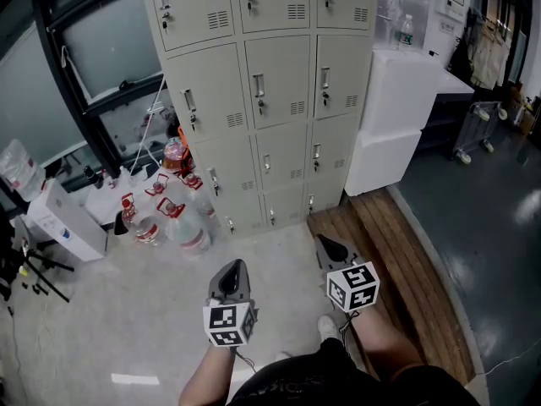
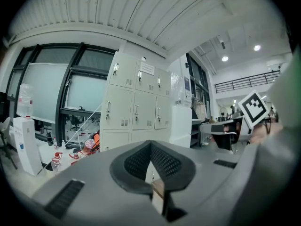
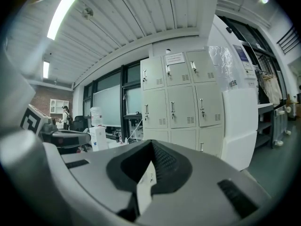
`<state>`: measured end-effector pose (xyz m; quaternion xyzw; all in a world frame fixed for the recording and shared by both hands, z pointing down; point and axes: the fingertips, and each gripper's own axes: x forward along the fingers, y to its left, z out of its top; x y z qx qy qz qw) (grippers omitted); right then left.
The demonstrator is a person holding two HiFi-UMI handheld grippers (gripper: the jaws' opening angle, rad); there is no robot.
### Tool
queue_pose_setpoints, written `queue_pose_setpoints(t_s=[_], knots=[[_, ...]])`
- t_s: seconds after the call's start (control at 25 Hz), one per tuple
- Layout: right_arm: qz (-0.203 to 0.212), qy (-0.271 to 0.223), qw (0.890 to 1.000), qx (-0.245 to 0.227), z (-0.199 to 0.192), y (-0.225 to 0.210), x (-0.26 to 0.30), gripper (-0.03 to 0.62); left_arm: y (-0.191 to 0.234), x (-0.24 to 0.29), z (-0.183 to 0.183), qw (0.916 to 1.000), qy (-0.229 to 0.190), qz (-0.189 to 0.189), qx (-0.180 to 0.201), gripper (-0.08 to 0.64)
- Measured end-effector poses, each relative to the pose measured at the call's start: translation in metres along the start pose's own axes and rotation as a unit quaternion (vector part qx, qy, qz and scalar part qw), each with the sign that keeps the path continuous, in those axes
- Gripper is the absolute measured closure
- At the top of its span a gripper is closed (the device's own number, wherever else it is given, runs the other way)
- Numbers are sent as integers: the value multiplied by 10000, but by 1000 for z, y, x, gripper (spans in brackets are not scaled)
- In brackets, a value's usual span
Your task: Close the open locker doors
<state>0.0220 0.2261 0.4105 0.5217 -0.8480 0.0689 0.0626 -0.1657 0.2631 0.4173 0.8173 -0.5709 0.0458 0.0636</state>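
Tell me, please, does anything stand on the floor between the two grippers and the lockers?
Nothing visible does. The floor between the left gripper, the right gripper and the lockers is bare. The water bottles stand off to the left at the lockers' foot, and the white boxes stand at their right.

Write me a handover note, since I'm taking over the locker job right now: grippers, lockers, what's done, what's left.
Left gripper: shut, empty.
Right gripper: shut, empty.
Both point toward the lockers and touch none of them.
Lockers: every door in view looks closed.
Done: no door in view stands open.
Left: probably only checking doors outside these views.
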Motion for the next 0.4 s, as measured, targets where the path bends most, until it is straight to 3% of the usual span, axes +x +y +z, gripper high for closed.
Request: queue_pose_setpoints(t_s=[0.4], knots=[[29,-17,10000,2,-1,8,2,592,6,-5,-3,10000,1,23,-5,557]])
